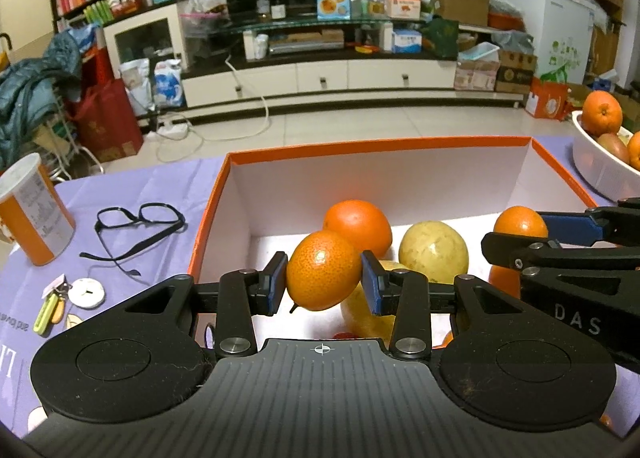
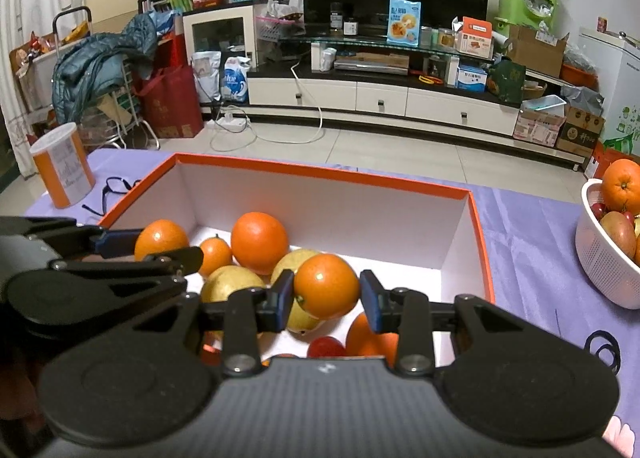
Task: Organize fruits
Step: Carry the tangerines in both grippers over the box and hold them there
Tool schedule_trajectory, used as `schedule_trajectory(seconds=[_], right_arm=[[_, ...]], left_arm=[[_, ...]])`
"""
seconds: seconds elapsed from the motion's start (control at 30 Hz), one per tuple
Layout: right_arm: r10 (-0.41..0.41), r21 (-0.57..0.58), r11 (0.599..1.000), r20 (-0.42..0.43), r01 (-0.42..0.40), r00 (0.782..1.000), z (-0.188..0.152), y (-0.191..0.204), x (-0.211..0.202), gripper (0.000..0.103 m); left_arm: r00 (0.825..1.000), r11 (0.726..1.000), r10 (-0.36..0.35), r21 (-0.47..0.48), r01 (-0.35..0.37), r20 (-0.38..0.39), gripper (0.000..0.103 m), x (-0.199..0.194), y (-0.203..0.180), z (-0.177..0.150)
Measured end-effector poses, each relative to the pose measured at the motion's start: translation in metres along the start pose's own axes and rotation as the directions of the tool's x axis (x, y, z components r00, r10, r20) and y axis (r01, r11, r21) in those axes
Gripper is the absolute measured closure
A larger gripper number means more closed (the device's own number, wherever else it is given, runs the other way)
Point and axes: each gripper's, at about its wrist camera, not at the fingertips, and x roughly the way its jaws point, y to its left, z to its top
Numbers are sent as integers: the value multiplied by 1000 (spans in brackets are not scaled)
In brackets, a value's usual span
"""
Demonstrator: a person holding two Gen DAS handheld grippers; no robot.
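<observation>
Item: two oranges, carried over the orange box (image 1: 208, 217)

My left tongs (image 1: 325, 284) grasp an orange (image 1: 323, 270); right tongs (image 2: 326, 290) grasp another orange (image 2: 326, 285), both above the piled fruit. Risk: released here, either could roll or bruise fruit beneath.

Bright, even indoor light, small glare spots on fruit; sharp pictures, fisheye-bent, dark-cornered edges.

Left claw (image 1: 324, 282), lower centre: matte black, ribbed centre plate with white crosshair mark, two round side discs, silver screws, blue pads. Right claw (image 2: 326, 294), lower centre: same build; white "DAS" lettering on its side.
</observation>
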Motion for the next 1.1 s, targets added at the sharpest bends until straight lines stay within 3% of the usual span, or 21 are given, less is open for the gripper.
schedule_trajectory(seconds=[0.5, 1.1], right_arm=[[0, -4, 1000, -21, 0, 1000, -4, 3, 9, 65], [1, -5, 1000, -47, -1, 999, -4, 6, 11, 65]], left_arm=[[999, 999, 39, 33, -39, -11, 95, 5, -6, -3], [999, 1000, 15, 3, -15, -40, 95, 9, -4, -6]])
